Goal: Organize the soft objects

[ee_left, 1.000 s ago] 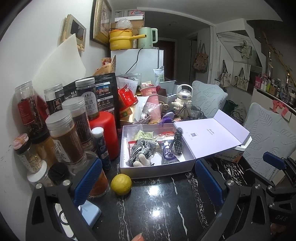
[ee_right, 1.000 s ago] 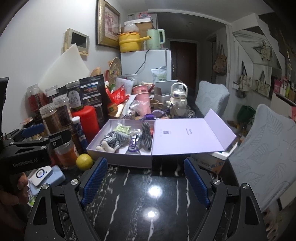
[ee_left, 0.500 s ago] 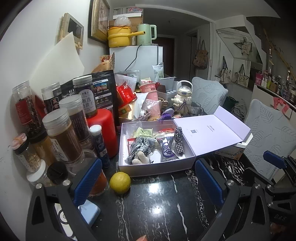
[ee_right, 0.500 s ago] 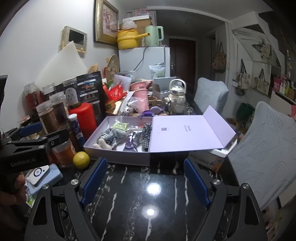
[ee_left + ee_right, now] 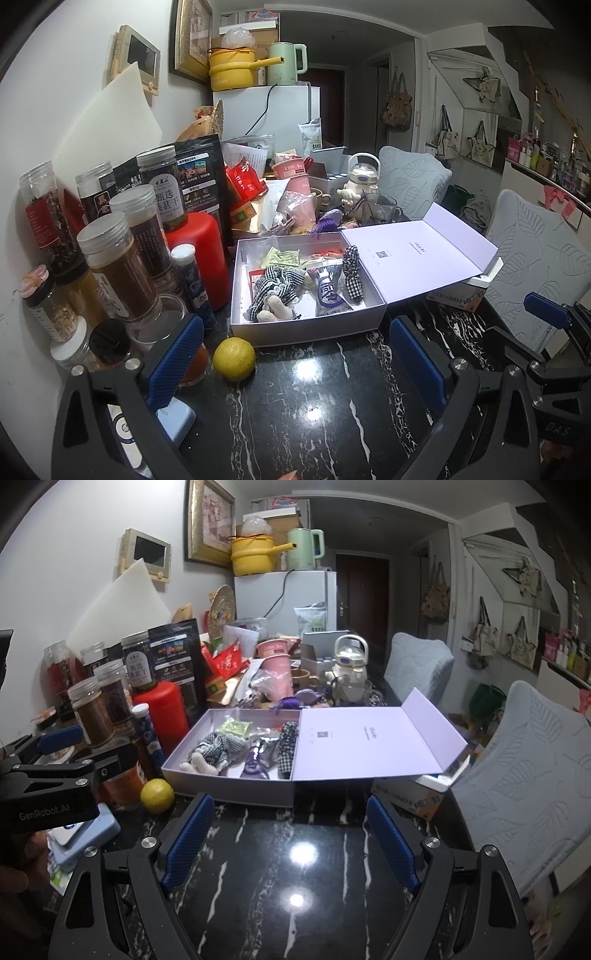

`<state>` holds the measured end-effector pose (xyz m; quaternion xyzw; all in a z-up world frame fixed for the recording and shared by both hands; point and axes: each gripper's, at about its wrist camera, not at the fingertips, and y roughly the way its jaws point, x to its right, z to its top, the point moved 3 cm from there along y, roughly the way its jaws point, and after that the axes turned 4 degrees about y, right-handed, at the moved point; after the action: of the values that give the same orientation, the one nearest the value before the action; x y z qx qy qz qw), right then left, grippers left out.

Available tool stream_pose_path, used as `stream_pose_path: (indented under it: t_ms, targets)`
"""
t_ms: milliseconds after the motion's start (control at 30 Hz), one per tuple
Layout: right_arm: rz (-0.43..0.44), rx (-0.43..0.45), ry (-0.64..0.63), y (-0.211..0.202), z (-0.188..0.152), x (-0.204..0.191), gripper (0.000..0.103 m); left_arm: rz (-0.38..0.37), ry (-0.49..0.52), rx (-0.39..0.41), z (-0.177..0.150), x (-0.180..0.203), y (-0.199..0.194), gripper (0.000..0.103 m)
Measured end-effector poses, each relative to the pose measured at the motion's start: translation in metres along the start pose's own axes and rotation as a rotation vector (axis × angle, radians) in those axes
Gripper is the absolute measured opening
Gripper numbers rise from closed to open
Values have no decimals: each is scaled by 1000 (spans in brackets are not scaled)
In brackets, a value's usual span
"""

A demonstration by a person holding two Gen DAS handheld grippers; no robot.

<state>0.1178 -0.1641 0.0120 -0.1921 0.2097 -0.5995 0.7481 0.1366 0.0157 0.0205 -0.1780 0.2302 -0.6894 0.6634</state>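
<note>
Far left of the black white-veined marble tabletop [image 5: 295,853] is a crowd of clear plastic spice jars with silver lids [image 5: 114,266], with a red cylindrical canister [image 5: 201,258] just behind them and a round yellow citrus fruit [image 5: 234,358] sitting near the front corner of the box.

The left gripper [image 5: 295,363] hangs low over the tabletop, tilted down a bit, blue-padded fingers [image 5: 175,360] spread wide with nothing between them. In the right wrist view you can see it from the side at the left edge, with the person's hand [image 5: 14,871] wrapped around the handle.

Middle: the shallow lavender cardboard box [image 5: 306,328] is open, its lid [image 5: 373,738] flopped out flat to the right. Inside, from left: a black-and-white gingham soft doll with cream feet [image 5: 275,293], a purple-and-silver foil packet [image 5: 327,290], then a black-and-white checked fabric scrunchie [image 5: 351,275] next to the hinge side. A green sachet [image 5: 282,257] lies toward the back.

The right gripper [image 5: 291,845] sits the same way, pitched down at the tabletop short of the box, fingers [image 5: 391,843] wide apart and empty.

Far right, a pale blue leaf-quilted chair back [image 5: 535,775].
</note>
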Motion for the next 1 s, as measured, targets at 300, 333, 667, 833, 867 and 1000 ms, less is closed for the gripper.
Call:
stream_pose_path:
  t_ms: [300, 333, 667, 833, 867, 1000]
  targets:
    - [-3, -2, 7, 1, 1, 2, 86, -18, 5, -10, -1, 5, 1, 103]
    - [-4, -1, 8, 1, 1, 2, 86, -20, 3, -11, -1, 5, 2, 103]
    - [-10, -1, 11, 0, 2, 4, 86, -23, 10, -14, -1, 9, 3, 103]
    - [-18, -1, 18, -1, 2, 5, 86, -17, 20, -18, -1, 11, 3, 103]
    - [-19, -1, 19, -1, 2, 5, 86, -17, 22, -18, -1, 11, 3, 103]
    - [-23, -3, 26, 0, 1, 6, 86, -24, 27, -17, -1, 12, 2, 103]
